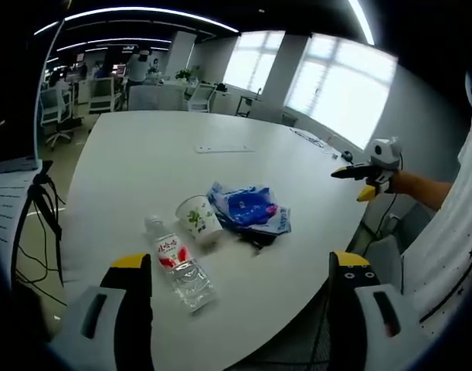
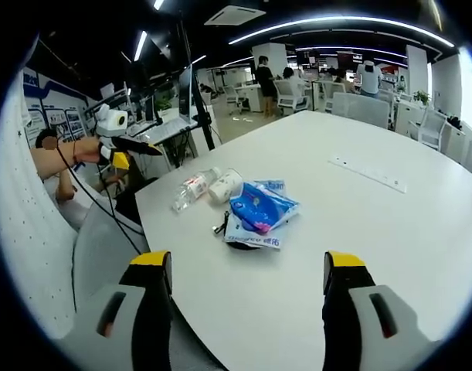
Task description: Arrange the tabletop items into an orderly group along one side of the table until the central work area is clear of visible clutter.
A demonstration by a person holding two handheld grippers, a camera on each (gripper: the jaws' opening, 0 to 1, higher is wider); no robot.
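Yellow-tipped left claw (image 1: 239,267) agape, right claw (image 2: 247,267) likewise

Open-plan office — desks, swivel chairs (image 1: 54,116), ceiling strip lights (image 2: 336,23).

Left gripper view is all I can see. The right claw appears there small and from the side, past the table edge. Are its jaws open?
Observer: Yes. In the right gripper view the right claw has its yellow-tipped jaws wide apart, with nothing between them.
Operator: What lies ahead of it?
Observer: The crumpled blue plastic bag, on the round white table.
Operator: How does my left claw look from there?
Observer: The left claw seems to hang off the table edge, beyond the clear plastic water bottle with a red label.
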